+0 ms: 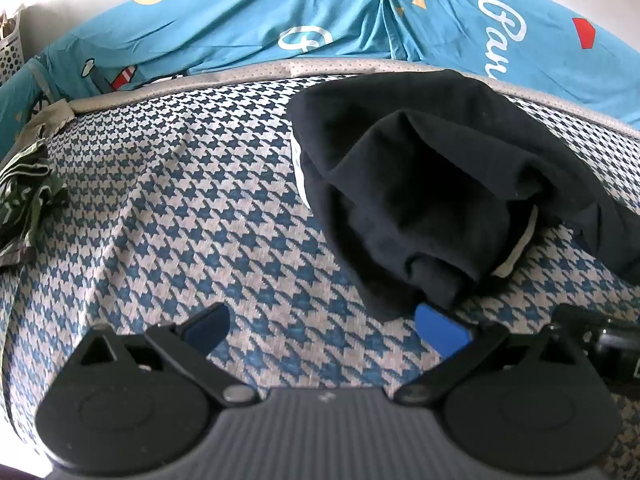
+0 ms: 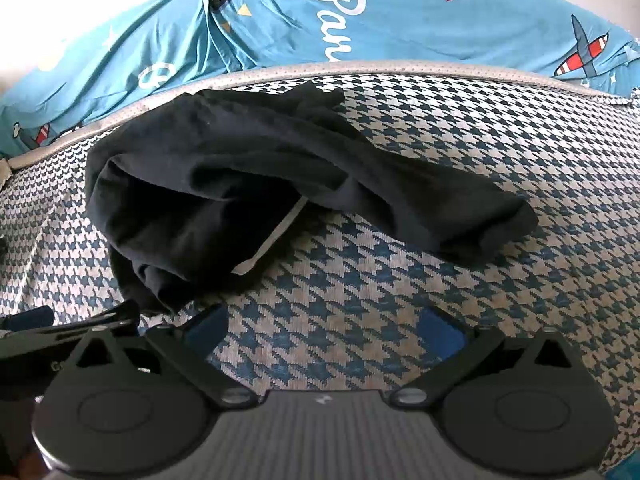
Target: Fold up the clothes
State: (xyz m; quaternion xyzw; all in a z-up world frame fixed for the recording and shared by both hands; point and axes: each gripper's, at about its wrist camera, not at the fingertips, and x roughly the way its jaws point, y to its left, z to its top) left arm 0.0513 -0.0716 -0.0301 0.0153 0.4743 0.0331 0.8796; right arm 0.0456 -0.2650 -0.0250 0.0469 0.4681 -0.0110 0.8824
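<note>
Left wrist view: my left fingers (image 1: 326,332) are spread wide and hold nothing, low over the houndstooth bed cover (image 1: 168,208), and the crumpled black garment (image 1: 432,184) lies in a heap just ahead, its near edge touching or just over my blue right-hand pad (image 1: 440,330); I cannot tell which. In the right wrist view my right fingers (image 2: 326,330) are also wide apart and empty, with the same black garment (image 2: 248,184) ahead and to the left, white trim showing at its fold. A blue printed sheet (image 2: 400,12) lies bunched beyond the grey edge of the cover, and a green patterned cloth (image 1: 24,192) sits far left.
</note>
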